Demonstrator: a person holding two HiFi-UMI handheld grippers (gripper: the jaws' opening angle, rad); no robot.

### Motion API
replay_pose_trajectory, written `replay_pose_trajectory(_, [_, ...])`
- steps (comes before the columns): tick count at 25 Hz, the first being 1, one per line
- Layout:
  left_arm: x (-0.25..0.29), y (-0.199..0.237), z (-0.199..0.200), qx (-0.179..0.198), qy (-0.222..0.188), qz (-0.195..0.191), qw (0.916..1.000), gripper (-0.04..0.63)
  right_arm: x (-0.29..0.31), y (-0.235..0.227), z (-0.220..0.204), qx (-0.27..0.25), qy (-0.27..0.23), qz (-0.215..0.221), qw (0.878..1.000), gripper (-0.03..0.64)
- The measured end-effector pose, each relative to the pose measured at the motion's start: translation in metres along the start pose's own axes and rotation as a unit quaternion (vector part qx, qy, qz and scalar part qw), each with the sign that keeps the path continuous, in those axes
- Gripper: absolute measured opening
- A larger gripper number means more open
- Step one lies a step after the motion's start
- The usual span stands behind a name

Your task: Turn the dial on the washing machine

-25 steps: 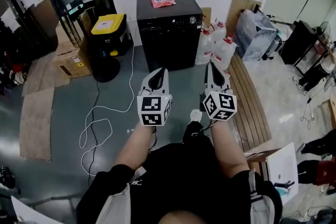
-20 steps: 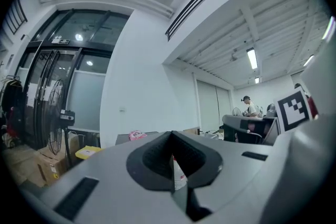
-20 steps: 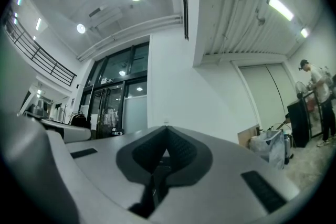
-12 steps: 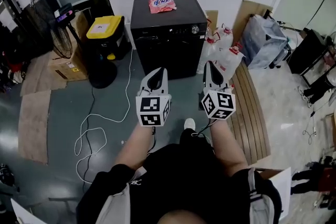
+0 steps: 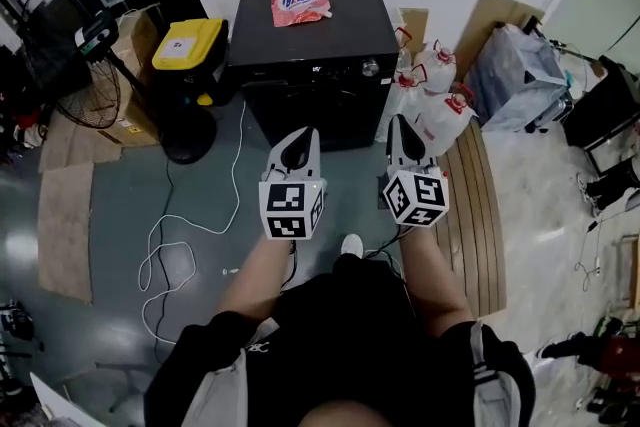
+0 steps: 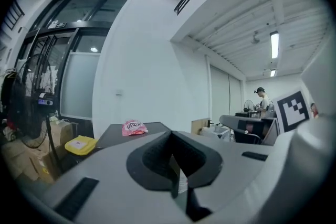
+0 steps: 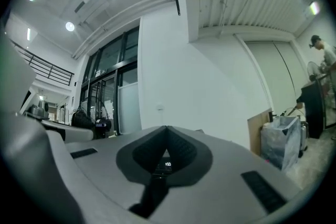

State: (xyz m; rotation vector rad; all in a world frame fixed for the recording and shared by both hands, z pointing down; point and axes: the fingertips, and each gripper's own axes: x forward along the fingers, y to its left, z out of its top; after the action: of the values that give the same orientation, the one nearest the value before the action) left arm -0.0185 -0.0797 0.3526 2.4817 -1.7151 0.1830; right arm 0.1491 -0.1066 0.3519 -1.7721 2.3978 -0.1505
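Observation:
The black washing machine (image 5: 315,65) stands against the white wall ahead, with its round silver dial (image 5: 370,68) at the right of the front panel. A pink packet (image 5: 298,2) lies on its top. Both grippers are held side by side in front of it, short of the machine and touching nothing. My left gripper (image 5: 299,139) is shut and empty; in the left gripper view its jaws meet at the tip (image 6: 170,135), with the pink packet (image 6: 133,127) beyond. My right gripper (image 5: 402,128) is shut and empty, pointing at the panel's lit display (image 7: 167,164).
A yellow-lidded black bin (image 5: 188,45) and a fan (image 5: 70,50) stand left of the machine. White jugs (image 5: 432,90), a grey bag (image 5: 518,73) and a slatted wooden board (image 5: 478,205) are on the right. A white cable (image 5: 170,240) loops over the floor.
The person has stepped towards the washing machine, which now looks larger and nearer. Both grippers keep the same side-by-side pose, still shut.

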Motion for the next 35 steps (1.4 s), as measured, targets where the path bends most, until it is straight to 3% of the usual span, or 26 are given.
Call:
replay_pose_trajectory(11, [0.113, 0.018, -0.014, -0.017, 0.045, 0.032, 0.9983, 0.009, 0.108, -0.060, -0.041, 0.022, 0.054, 0.027, 0.998, 0.002])
replay_pose_trajectory(20, [0.135, 0.042, -0.034, -0.035, 0.071, 0.049, 0.9957, 0.009, 0.150, -0.072, -0.071, 0.021, 0.083, 0.024, 0.996, 0.002])
replay_pose_trajectory(27, [0.156, 0.065, -0.048, -0.043, 0.089, 0.034, 0.9946, 0.009, 0.176, -0.075, -0.093, 0.015, 0.098, 0.004, 0.995, 0.002])
replay_pose_trajectory(31, [0.174, 0.076, -0.063, -0.048, 0.104, 0.026, 0.9931, 0.009, 0.197, -0.084, -0.113, -0.017, 0.109, -0.007, 0.994, 0.015])
replay_pose_trajectory(35, [0.191, 0.084, -0.078, -0.052, 0.120, 0.021, 0.9912, 0.009, 0.221, -0.092, -0.150, -0.079, 0.146, 0.006, 0.986, 0.116])
